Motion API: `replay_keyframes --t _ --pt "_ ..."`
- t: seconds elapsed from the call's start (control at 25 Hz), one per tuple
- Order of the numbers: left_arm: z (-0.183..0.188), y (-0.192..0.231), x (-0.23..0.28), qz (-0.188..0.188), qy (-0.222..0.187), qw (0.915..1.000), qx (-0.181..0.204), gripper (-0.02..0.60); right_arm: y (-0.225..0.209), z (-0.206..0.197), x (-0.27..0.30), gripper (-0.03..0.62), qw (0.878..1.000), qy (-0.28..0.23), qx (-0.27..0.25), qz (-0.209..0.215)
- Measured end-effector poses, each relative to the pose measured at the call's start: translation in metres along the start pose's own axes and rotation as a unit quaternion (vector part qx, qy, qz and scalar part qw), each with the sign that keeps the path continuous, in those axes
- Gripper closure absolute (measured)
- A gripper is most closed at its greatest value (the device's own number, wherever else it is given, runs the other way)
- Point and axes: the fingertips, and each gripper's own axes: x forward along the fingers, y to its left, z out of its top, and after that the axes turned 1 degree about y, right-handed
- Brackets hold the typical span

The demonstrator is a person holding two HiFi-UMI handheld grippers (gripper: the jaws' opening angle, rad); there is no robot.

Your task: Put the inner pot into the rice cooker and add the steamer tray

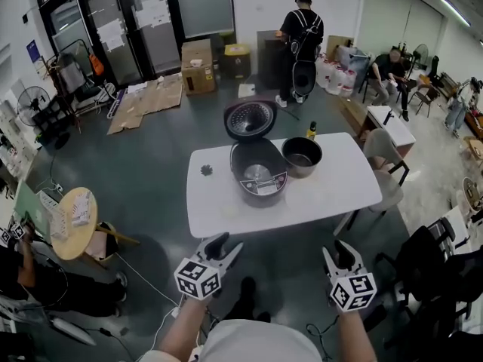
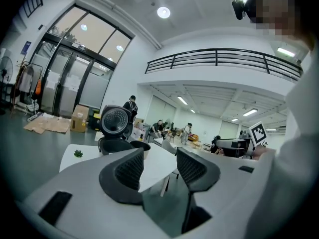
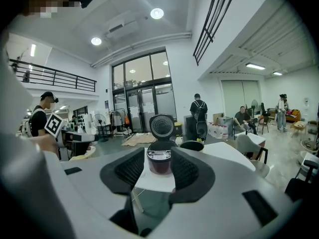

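Note:
The dark rice cooker (image 1: 259, 173) stands on the white table (image 1: 332, 194) with its lid (image 1: 250, 120) raised toward the far side; the cavity shows only a grey base plate. A metal inner pot (image 1: 302, 157) sits on the table just right of the cooker. Both grippers are held short of the table's near edge, over the floor. My left gripper (image 1: 225, 245) is open and empty. My right gripper (image 1: 339, 253) is likewise open and empty. In the left gripper view the left gripper (image 2: 160, 167) has the cooker (image 2: 114, 144) beyond it at left. In the right gripper view the cooker (image 3: 159, 159) appears between the right gripper's (image 3: 159, 169) pads, far off.
A small green plant (image 1: 206, 170) lies at the table's left, and a yellow-capped bottle (image 1: 311, 130) stands at its far edge. A chair (image 1: 383, 173) stands at the table's right end, and black chairs (image 1: 423, 266) near right. A round wooden table (image 1: 75, 216) is left. People stand and sit beyond.

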Motion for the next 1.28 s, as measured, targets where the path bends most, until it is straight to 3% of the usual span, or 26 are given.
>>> replay_keyframes --t 0.72,0.96,1.28 --pt "0.044 0.088 0.119 -0.078 0.035 0.9963 0.011 0.354 -0.031 0.036 0.124 0.415 0.998 0.026 -0.004 -0.061" --pt "0.049 0.11 0.146 -0.103 0.047 0.9936 0.001 0.354 -0.045 0.04 0.152 0.418 0.995 0.036 0.016 -0.095" --pt "0.054 0.129 0.175 -0.121 0.058 0.991 0.001 0.354 -0.052 0.045 0.18 0.418 0.993 0.043 0.013 -0.106"
